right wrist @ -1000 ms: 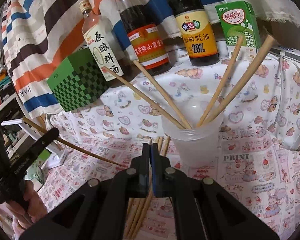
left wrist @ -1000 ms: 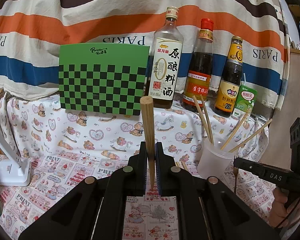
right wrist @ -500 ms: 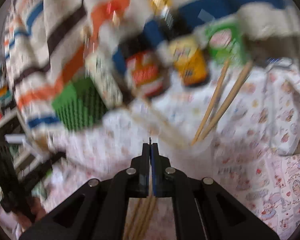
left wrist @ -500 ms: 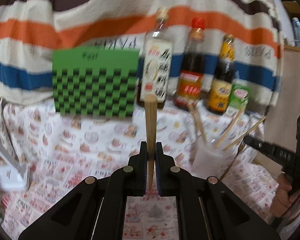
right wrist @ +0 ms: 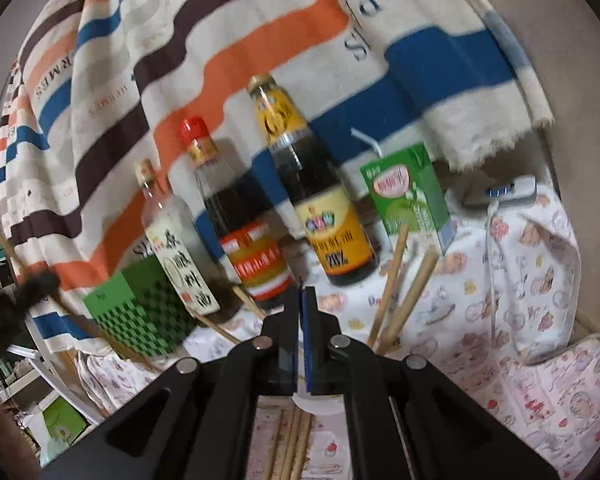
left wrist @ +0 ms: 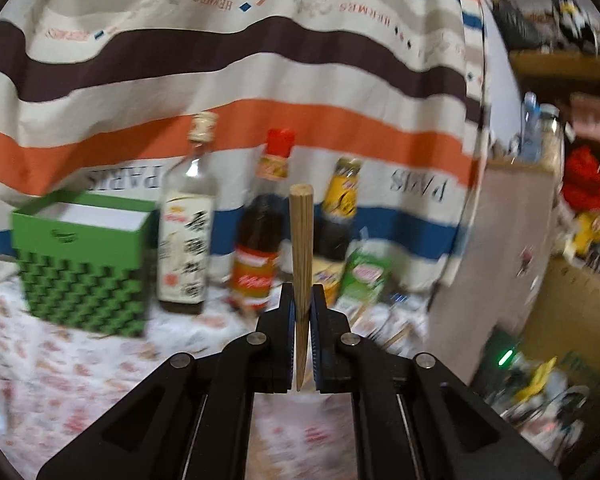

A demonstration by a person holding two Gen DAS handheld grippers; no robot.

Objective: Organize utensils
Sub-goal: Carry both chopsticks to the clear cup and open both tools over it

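**Wooden chopstick upright in the left jaws, cup off to the right**

Wood shows plainly in the left wrist view: the left gripper [left wrist: 300,344] has its jaws closed tight on a single chopstick [left wrist: 301,240], pinched near its thin tip, with the thick blunt end standing up in front of the bottles [left wrist: 260,232]. Its long axis runs nearly vertical, across the line the jaws point along.

The right gripper [right wrist: 302,344] has its jaws pressed together; nothing can be seen held between them. Just beyond and right of its fingers, two chopsticks [right wrist: 404,288] lean out of the cup [right wrist: 320,406], whose white rim barely shows below the jaws. More chopsticks [right wrist: 296,444] lie loose on the bench [right wrist: 540,392] under that gripper.

The cup does not show clearly in the left view; going by the right view, where the left gripper is a dark blur at the far left edge, the cup lies to the right of the held stick and lower. The right hand is the nearer to it. The stick, I judge, must travel right and then drop thin end first.
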